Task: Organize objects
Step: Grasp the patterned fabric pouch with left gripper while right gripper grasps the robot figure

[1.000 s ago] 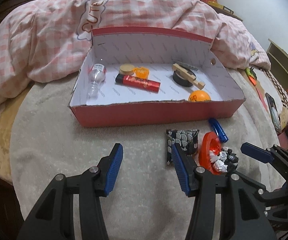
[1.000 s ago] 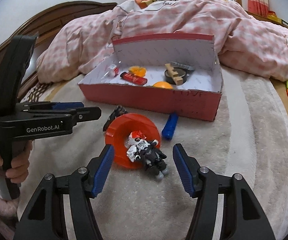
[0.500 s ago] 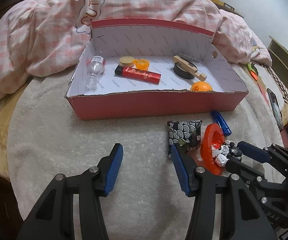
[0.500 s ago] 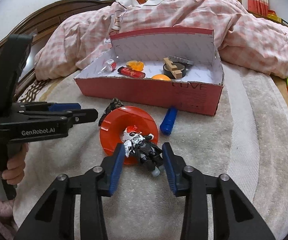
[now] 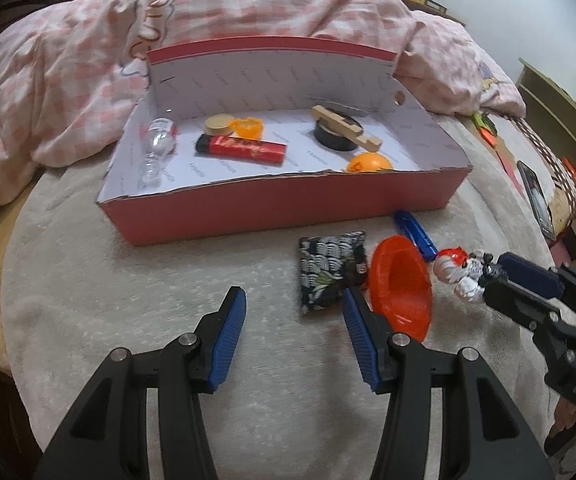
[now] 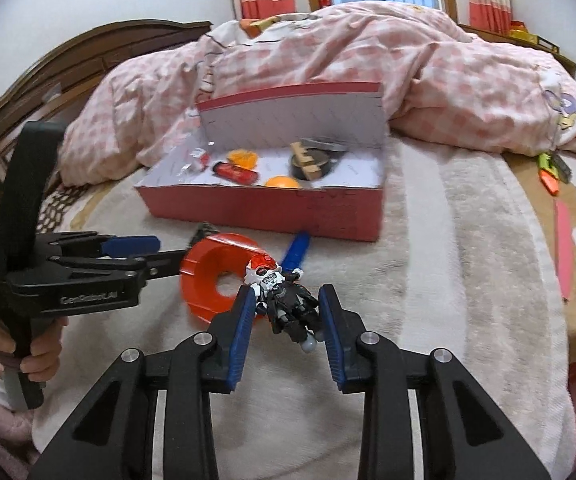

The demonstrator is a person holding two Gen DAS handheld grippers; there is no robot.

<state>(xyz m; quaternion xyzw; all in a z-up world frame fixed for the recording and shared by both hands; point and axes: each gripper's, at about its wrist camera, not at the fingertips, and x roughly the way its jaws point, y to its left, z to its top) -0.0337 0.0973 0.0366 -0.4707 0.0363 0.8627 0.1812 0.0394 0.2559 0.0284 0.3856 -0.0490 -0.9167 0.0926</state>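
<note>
While clamped: toy figure [image 6: 285,304] in right tongs [image 6: 288,320]

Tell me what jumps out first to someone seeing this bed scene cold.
The red cardboard box in the middle of the bed, already holding an orange ball and a red lighter. Nearer, the right gripper is clamped on a small toy figure above the blanket, beside an orange ring. The left gripper hangs open and empty by a patterned pouch.
</note>
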